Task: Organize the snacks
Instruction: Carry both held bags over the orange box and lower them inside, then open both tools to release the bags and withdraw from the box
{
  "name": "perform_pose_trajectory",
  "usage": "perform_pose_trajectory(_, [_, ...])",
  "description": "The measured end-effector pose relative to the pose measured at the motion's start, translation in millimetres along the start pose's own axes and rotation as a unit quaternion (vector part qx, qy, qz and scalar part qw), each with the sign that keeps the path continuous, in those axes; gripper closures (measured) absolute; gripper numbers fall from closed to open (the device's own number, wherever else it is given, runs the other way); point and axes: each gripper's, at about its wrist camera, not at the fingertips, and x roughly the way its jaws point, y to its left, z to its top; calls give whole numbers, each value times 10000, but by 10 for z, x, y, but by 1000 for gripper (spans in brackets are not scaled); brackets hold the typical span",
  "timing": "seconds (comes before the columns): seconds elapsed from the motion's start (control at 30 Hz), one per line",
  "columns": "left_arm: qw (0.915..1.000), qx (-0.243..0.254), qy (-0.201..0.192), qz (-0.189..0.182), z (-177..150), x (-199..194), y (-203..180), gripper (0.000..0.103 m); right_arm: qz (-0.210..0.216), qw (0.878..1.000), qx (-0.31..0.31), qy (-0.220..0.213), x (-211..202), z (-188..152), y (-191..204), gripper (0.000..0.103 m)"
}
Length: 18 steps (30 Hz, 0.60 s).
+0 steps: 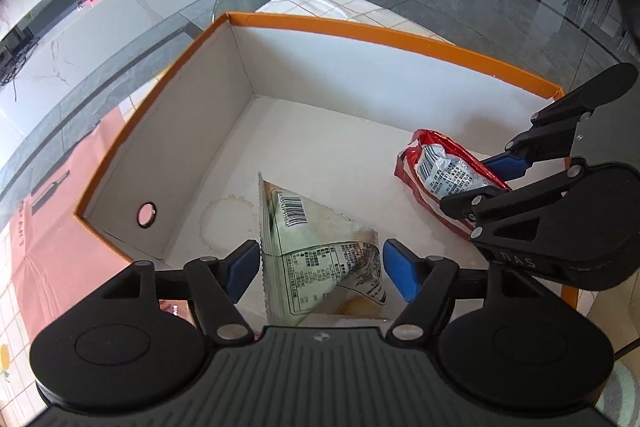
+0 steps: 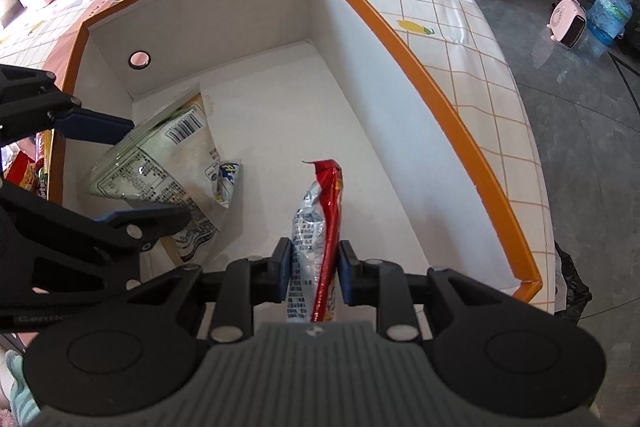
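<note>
We held both snacks low inside the orange-rimmed box [image 2: 424, 67] to set them down. Our left claw [image 1: 320, 267] stood parted around the pale green packet [image 1: 320, 247], apparently letting go; our right claw [image 2: 312, 269] pinched the red packet [image 2: 320, 227]. The floor beyond lay bare, walls well apart.

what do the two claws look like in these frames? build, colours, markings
Both match: the left claw and right claw are matte black plastic with scissor-style linkage arms, silver pivot rivets and two round black hubs beside a ribbed grey housing. The pads are flat blue rectangles. Embossed lettering reading roughly "DAS" shows on the right claw's body in the left wrist view. No cables or sleeves visible.
</note>
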Motion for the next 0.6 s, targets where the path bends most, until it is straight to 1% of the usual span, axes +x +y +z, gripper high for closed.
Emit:
perform_pose_trajectory(0.3, [9997, -64, -191, 135, -92, -272, 0, 19, -5, 10000, -38, 46, -60, -29, 93, 82])
perform_pose_trajectory(0.37, [9996, -58, -250, 147, -105, -333, -4, 19, 25, 10000, -37, 58, -90, -43, 125, 80])
perform_pose_trajectory(0.43, [9994, -68, -270, 187, -118, -398, -7, 19, 76, 10000, -23, 54, -136, -57, 155, 72])
perform_pose_trajectory(0.57, [9989, -116, -425, 182, -161, -567, 2, 19, 110, 9999, -35, -7, -268, -86, 227, 69])
perform_pose_trajectory(0.6, [9987, -124, -464, 180, -169, -610, 1, 19, 88, 9999, -47, -34, -309, -93, 244, 66])
